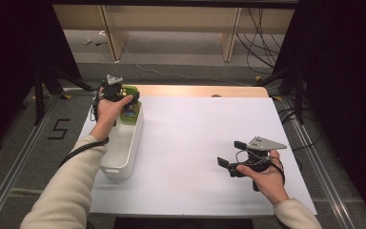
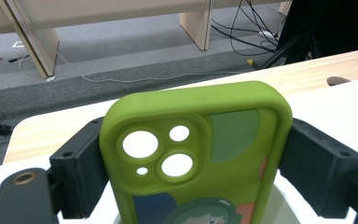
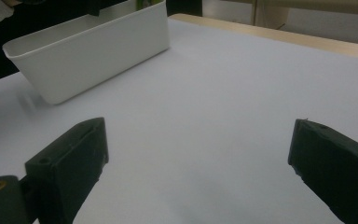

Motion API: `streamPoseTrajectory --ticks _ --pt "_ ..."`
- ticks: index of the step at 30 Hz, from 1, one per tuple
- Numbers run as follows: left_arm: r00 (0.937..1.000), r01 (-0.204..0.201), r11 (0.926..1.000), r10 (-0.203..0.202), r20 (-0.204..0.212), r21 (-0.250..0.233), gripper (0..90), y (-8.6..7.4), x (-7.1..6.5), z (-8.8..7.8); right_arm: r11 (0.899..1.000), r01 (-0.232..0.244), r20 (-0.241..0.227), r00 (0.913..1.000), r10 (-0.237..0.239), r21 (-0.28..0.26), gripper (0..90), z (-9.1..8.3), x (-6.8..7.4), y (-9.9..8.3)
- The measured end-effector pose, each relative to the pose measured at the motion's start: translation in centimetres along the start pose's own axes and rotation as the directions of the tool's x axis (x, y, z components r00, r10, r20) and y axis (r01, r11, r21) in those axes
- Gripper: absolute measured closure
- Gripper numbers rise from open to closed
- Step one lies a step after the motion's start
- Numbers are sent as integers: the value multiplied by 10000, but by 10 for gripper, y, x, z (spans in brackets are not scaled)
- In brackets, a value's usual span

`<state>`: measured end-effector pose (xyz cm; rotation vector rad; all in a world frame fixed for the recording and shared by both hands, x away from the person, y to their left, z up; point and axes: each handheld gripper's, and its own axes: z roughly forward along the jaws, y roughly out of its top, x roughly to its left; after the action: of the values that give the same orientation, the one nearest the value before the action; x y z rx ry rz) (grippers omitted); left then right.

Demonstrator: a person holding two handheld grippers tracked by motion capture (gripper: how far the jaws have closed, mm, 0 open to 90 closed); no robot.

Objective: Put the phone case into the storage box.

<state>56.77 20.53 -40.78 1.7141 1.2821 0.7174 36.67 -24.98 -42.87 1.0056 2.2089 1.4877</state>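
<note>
Right now my left gripper [image 1: 124, 98] clamps a green phone case [image 2: 200, 154] by its two long edges, one black jaw pressed against each side. I hold the case upright over the far end of the white bin [image 1: 124, 143], its lower part dipping toward the bin's inside; whether it touches the bottom I cannot tell. In the left gripper view the case faces the camera with its back: three round camera cut-outs sit at the upper left, a grey-green patch at the upper right, and a cartoon figure with green hair shows along the lower edge.

The bin is long and narrow and stands along the left edge of the white worktop [image 1: 200, 143], running away from me. A strip of bare wood [image 1: 200, 90] edges the far side of the worktop.

My right gripper [image 1: 232, 153] rests low over the worktop near the right front corner, well apart from the bin, pointing left toward it. Its jaws stand wide apart with nothing between them, only bare white surface beneath. From the right gripper view the bin [image 3: 93, 51] lies ahead at the upper left.
</note>
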Motion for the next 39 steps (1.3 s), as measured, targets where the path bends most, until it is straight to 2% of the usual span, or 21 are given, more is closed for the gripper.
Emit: streamPoseTrajectory --ticks 39 --pt "9993 291 9971 -305 192 698 144 -3 2 7 10000 13 -29 10000 -12 18 62 0 0 0"
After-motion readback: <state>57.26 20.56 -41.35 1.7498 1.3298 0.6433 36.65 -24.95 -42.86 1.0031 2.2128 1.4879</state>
